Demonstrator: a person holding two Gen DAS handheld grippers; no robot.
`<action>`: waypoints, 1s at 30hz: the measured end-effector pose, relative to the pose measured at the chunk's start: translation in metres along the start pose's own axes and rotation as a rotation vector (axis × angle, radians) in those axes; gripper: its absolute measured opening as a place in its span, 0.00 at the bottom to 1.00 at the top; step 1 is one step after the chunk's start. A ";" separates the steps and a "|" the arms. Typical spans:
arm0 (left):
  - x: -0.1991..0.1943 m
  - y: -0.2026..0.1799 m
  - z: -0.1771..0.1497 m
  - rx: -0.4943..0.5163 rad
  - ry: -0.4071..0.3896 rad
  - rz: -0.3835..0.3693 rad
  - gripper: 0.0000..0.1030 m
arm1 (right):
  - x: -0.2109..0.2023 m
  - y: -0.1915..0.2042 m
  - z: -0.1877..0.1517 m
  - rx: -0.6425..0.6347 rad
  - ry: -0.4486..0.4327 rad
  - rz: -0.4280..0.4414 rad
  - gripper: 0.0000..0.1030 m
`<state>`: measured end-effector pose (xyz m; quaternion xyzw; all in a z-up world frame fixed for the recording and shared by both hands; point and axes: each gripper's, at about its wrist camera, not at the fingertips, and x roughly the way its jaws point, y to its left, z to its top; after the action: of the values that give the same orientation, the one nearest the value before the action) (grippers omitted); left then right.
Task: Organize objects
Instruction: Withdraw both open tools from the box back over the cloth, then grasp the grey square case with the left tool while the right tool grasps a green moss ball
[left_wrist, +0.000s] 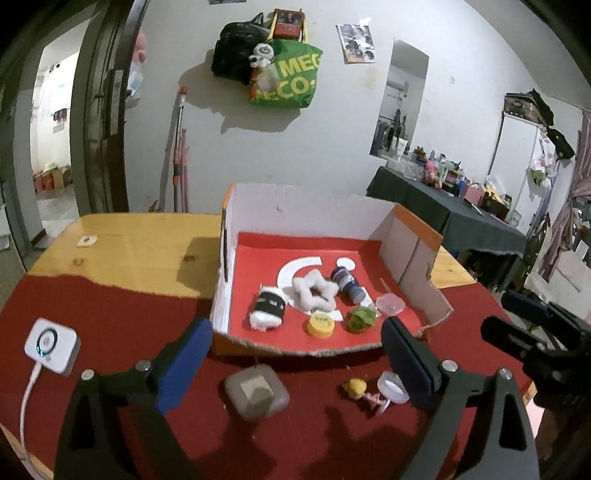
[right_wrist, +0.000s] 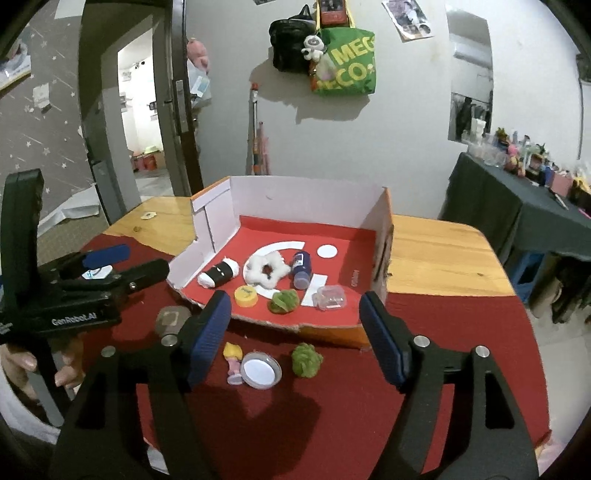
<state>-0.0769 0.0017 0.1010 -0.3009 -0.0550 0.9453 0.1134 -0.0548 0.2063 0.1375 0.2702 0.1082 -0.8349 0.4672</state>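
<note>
Sorting is partly done: we see six things already lying in the open cardboard box (right_wrist: 380, 206), among them a fluffy white star (right_wrist: 266, 272) and a blue bottle (right_wrist: 301, 269). Left on the red cloth near us are a small doll (right_wrist: 233, 360), a round lid (right_wrist: 260, 370), a green puff (right_wrist: 306, 360) and a grey square case (left_wrist: 256, 392). Our left gripper (left_wrist: 295, 363) and right gripper (right_wrist: 295, 341) both gape empty.

- The left gripper (left_wrist: 295, 354) is hovering with jaws spread wide, gripping nothing.
- The right gripper (right_wrist: 295, 332) is hovering likewise, jaws parted and empty.
</note>
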 end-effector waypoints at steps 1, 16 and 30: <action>0.000 0.001 -0.003 -0.006 0.004 0.004 0.92 | 0.001 -0.001 -0.004 0.008 0.001 -0.004 0.75; 0.038 0.007 -0.056 -0.071 0.177 0.016 0.94 | 0.062 -0.012 -0.044 0.101 0.131 -0.030 0.76; 0.069 0.030 -0.047 -0.076 0.267 0.024 0.83 | 0.094 -0.024 -0.048 0.087 0.230 -0.089 0.76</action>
<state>-0.1092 -0.0085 0.0193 -0.4289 -0.0715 0.8953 0.0967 -0.0971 0.1721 0.0445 0.3793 0.1366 -0.8221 0.4020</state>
